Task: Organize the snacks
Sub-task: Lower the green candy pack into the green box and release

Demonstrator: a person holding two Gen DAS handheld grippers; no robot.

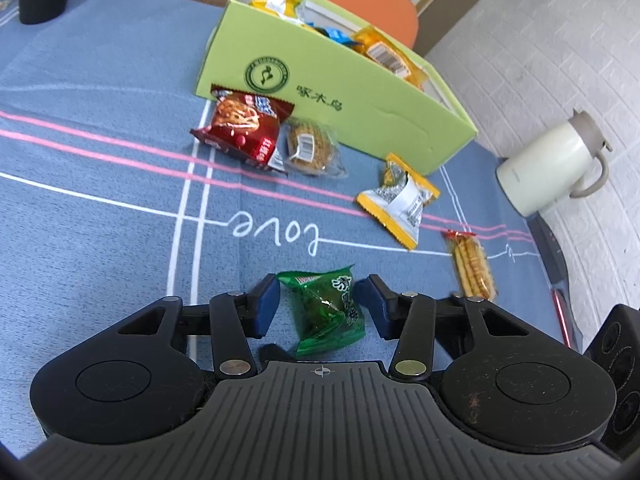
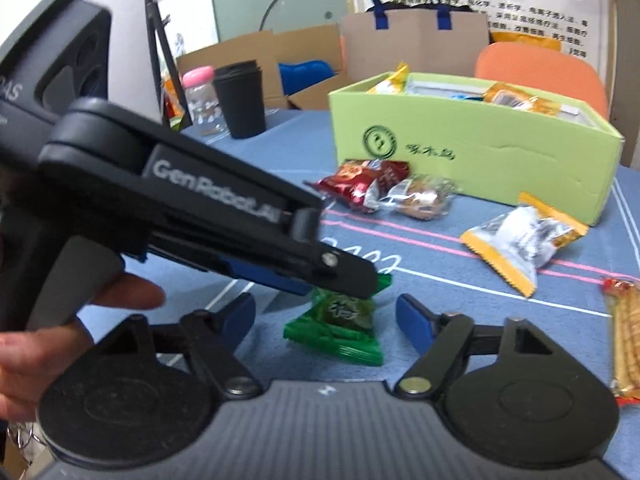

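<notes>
A green snack packet (image 1: 326,314) lies on the blue tablecloth between the open fingers of my left gripper (image 1: 318,304), with a gap on each side. In the right wrist view the same packet (image 2: 340,324) lies ahead of my open, empty right gripper (image 2: 326,316), and the left gripper (image 2: 344,276) reaches in over it from the left. A light green box (image 1: 360,92) holding several snacks stands further back. Before it lie a red packet (image 1: 244,128), a round cake in clear wrap (image 1: 310,148), a yellow and white packet (image 1: 400,200) and a biscuit pack (image 1: 472,264).
A white jug (image 1: 552,168) stands at the table's right edge by a white wall. A black cup (image 2: 240,100) and a pink-capped bottle (image 2: 202,96) stand at the far left. An orange chair (image 2: 540,72) and cardboard boxes are behind the table.
</notes>
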